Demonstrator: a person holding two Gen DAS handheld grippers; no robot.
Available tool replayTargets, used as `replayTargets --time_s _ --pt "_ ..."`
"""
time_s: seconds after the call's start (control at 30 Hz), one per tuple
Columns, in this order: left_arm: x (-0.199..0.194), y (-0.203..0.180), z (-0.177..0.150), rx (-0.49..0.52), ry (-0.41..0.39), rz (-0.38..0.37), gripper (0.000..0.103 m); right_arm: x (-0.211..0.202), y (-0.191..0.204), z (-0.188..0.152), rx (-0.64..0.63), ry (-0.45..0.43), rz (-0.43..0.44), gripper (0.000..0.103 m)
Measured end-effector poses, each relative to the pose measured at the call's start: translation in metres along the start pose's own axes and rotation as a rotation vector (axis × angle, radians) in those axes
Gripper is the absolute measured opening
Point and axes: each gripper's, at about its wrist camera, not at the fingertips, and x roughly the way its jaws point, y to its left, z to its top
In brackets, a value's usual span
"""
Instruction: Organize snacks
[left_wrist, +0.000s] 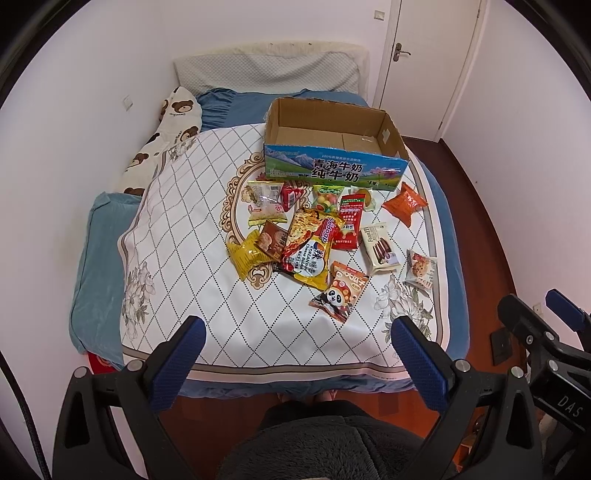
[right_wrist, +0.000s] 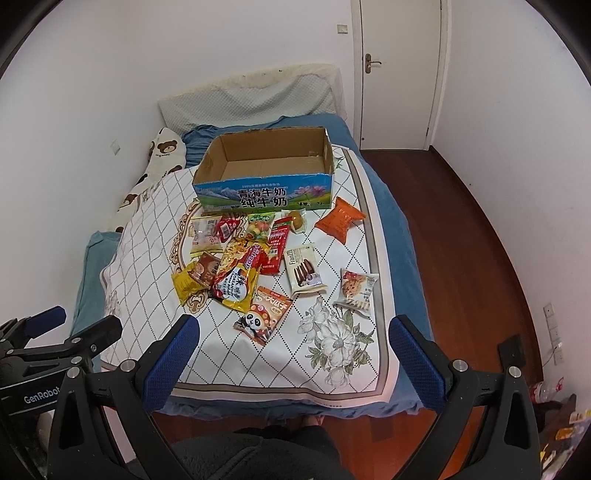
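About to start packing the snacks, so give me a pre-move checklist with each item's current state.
1. Open cardboard milk box is empty and upright: ok.
2. Left hand-held gripper open, holding nothing: ok.
3. Right hand-held gripper open, holding nothing: ok.
4. Panda-print snack packet lies nearest, with only its top edge by the yellow noodle bag: ok.
5. Orange crinkled snack pouch and white cookie packet lie apart from the pile: ok.
6. Central pile free of overlaps: not ok; the yellow noodle bag lies over its neighbours.
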Motion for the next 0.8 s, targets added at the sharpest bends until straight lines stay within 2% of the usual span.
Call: replayTargets --time_s 0.8 --pt "-0.0043 0.0003 -0.0014 -0.003 -0.005 -0.002 0.103 -0.0062 -0.0046 -0.0026 0.011 -0.005 0.007 0.103"
